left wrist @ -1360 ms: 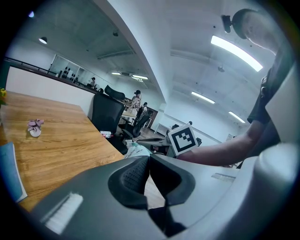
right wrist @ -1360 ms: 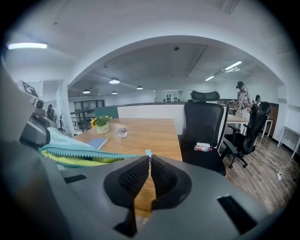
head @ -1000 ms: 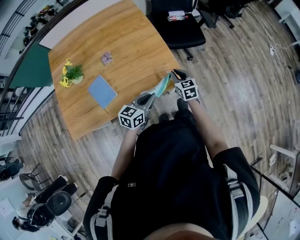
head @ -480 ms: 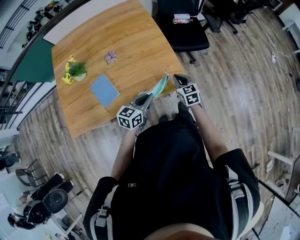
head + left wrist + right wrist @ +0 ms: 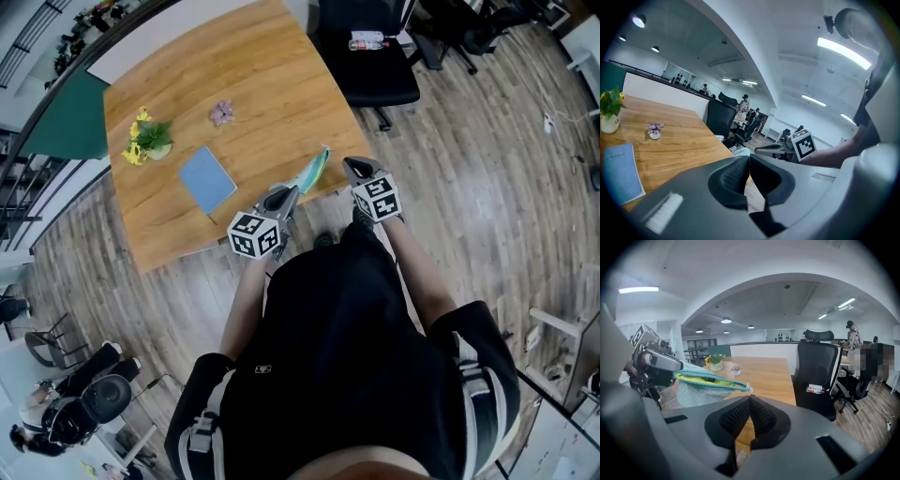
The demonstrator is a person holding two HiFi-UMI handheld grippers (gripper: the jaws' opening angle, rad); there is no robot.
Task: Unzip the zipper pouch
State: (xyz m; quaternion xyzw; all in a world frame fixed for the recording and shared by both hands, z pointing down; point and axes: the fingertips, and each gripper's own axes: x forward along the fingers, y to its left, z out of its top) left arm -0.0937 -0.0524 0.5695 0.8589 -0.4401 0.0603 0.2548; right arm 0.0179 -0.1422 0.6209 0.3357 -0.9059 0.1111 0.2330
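Over the near edge of the wooden table (image 5: 262, 84), the zipper pouch (image 5: 312, 172) is held up in the air, stretched between the two tools. Its near end sits in the left gripper (image 5: 749, 159), whose jaws are pressed together on the fabric. The right gripper view shows this plainly from the side, with the pale blue body sagging below the clamped end. The right gripper (image 5: 750, 399) has its jaws fully together with nothing seen between them. The zip's slider (image 5: 747, 389) lies just beyond their tips at the pouch's far end. From the head view a narrow strip of table separates that tip from the pouch. Along the top, the two teal tooth rows stand apart, showing yellow-green lining.

From the left gripper's own view the pinched end is mostly covered by the pads, and only a pale scrap shows beneath them. Whatever is inside the pouch cannot be made out, and the pull tab is too small to read. The person's dark top hides the floor under both forearms.

Counted: one table, one black office chair (image 5: 370, 70) carrying one bottle (image 5: 366, 41), one blue notebook (image 5: 206, 180), one pouch, one potted plant (image 5: 143, 142) with yellow flowers, one small purple flower (image 5: 222, 113), and two grippers.
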